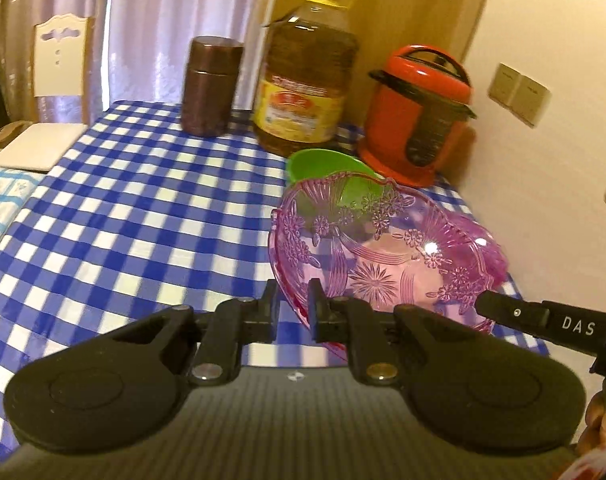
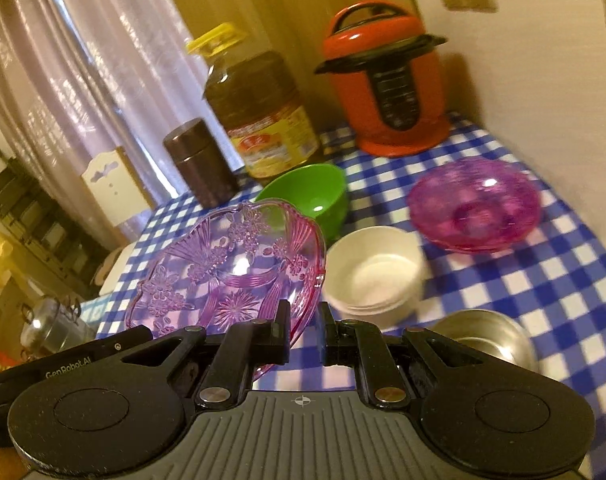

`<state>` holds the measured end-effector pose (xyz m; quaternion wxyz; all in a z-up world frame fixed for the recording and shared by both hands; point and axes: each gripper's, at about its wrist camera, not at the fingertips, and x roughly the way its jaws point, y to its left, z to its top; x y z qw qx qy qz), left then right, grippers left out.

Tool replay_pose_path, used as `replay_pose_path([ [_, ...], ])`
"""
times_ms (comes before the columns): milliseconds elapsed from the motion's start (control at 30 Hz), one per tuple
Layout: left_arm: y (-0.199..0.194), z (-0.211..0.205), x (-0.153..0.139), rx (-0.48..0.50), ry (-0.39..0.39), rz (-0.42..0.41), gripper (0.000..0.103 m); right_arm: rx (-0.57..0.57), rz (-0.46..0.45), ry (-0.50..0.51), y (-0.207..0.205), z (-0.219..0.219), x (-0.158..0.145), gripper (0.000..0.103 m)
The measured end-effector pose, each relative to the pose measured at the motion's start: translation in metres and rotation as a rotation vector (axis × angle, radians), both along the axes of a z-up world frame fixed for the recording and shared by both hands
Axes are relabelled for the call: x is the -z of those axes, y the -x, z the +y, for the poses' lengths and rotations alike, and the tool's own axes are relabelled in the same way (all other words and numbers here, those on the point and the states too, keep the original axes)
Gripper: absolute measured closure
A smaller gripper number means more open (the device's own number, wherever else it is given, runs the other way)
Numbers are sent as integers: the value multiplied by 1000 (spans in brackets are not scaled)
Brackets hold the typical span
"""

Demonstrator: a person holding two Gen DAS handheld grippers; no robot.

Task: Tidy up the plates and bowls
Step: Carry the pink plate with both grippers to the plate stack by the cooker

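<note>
Between both pairs of nearly closed fingers, left gripper (image 1: 293, 312) and right gripper (image 2: 305, 330) pinched a pink glass plate (image 2: 231, 268) above the desk (image 1: 123, 220); green bowl (image 2: 307, 192), white bowls (image 2: 375, 272), pink bowls (image 2: 475, 204) and steel bowl (image 2: 483, 334) apparently remained unsorted beyond.

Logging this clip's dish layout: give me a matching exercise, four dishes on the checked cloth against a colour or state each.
Things:
1. patterned plate
2. bowl in front of the oil bottle
3. stacked bowls beside the patterned plate
4. bowl nearest the right gripper

Colour or state:
A. shiny metal
B. white
C. clear pink, held up off the cloth by its rim by both grippers
D. green

Pairs: 1-C, 2-D, 3-B, 4-A
</note>
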<state>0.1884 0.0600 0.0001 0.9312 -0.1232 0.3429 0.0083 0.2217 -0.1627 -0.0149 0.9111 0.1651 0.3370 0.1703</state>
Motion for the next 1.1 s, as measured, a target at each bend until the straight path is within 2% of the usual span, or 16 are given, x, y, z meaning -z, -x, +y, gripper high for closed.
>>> replay_pose_path([
  [533, 6, -82, -1, 145, -5, 15, 90, 134, 11, 4, 39, -87, -4, 90],
  [1100, -6, -123, -2, 215, -16, 21, 90, 200, 16, -12, 45, -132, -3, 90],
])
